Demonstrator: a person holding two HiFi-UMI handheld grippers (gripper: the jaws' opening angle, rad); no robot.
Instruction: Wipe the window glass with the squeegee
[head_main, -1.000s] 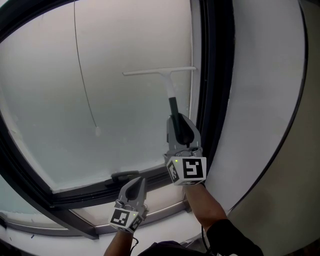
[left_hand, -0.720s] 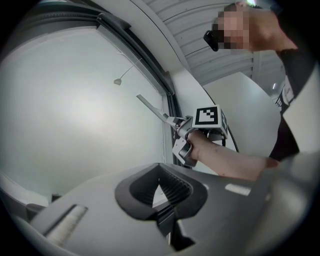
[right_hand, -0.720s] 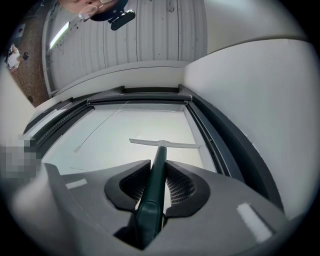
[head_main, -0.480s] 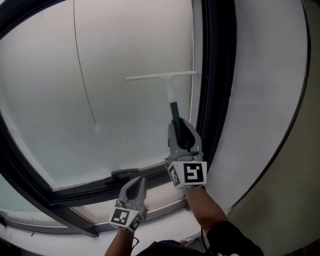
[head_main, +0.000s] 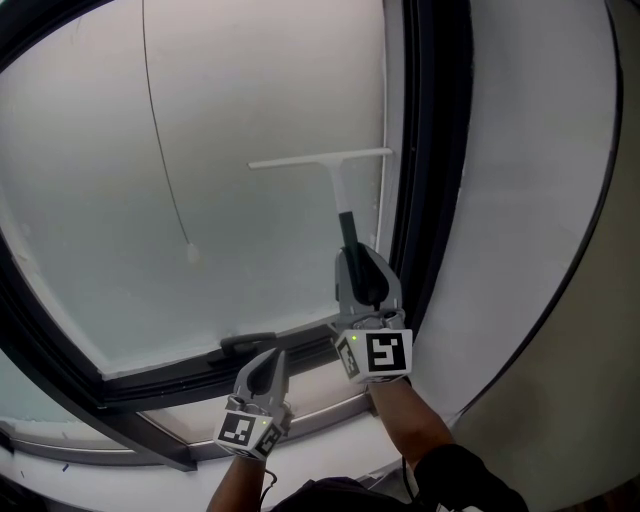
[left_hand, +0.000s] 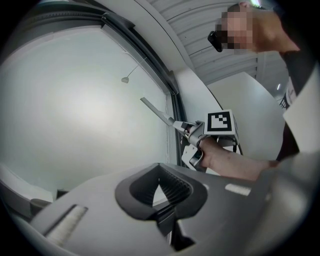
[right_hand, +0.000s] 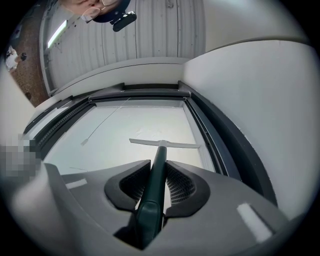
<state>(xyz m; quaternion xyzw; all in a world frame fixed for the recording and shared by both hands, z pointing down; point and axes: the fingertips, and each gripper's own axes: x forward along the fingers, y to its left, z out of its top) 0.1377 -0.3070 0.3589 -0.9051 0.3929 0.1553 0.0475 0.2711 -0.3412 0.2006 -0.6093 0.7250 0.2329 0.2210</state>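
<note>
Right gripper view, squeegee (right_hand: 159, 155): its dark handle runs straight between the jaws, and the pale blade lies crosswise at the far end.
Squeegee on the pane: in the head view the squeegee (head_main: 338, 190) has its blade level, about halfway up the right side of the window glass (head_main: 250, 120). The blade's right end is just beside the dark window frame (head_main: 425, 150). I judge the blade to be touching the glass, though no view shows the contact edge plainly.
Right gripper (head_main: 357, 262): clamped on the handle's lower end, below the blade.
Left gripper (head_main: 270, 362): jaws together with nothing between them, held low near the sill, close to the latch (head_main: 248, 345) and well apart from the squeegee.
Cord (head_main: 160, 130): a thin line hanging over the left part of the glass, ending in a small pull.
Done so far: cannot tell, since the glass looks evenly hazy with no streak or wiped band.
Left to do: probably most of the job. The strip under the blade down to the sill and the whole wide left part past the cord remain.
</note>
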